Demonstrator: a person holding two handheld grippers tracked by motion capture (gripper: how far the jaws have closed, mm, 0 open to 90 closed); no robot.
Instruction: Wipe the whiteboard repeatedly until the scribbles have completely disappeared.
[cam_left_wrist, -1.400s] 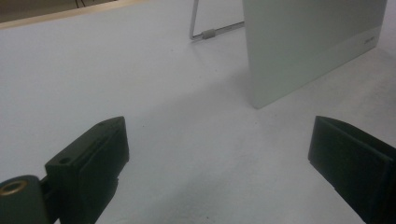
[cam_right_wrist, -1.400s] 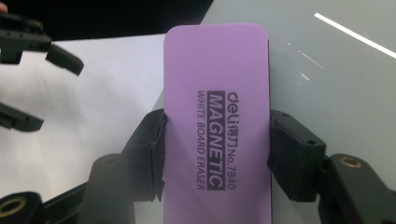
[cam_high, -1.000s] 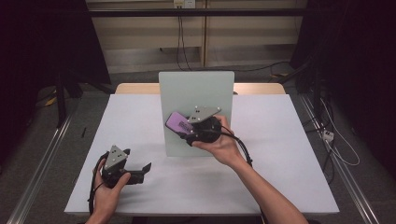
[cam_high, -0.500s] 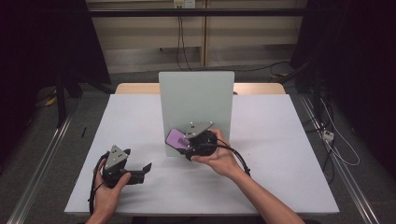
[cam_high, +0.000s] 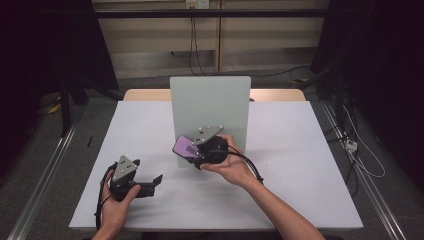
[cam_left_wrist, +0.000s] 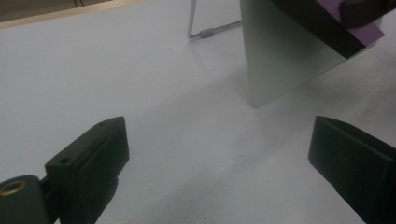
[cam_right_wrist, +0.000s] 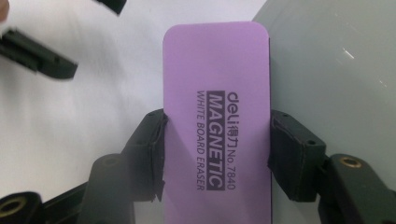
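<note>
Mostly cut off, the purple eraser sits clamped in the right gripper; its felt perhaps touches the board.

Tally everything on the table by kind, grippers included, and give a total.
Erasers: 1, the purple eraser, held in the right gripper
Boards: 1, the upright board
Grippers: 2, with the left gripper
Total: 4

The purple eraser, lying against the grey-green board, bears dark print running lengthwise along its face: "deli" with two Chinese characters and "No. 7840" on the line nearest the board, "MAGNETIC" in pale letters on a dark bar beside it, then "WHITE BOARD ERASER" farthest from the board
</note>
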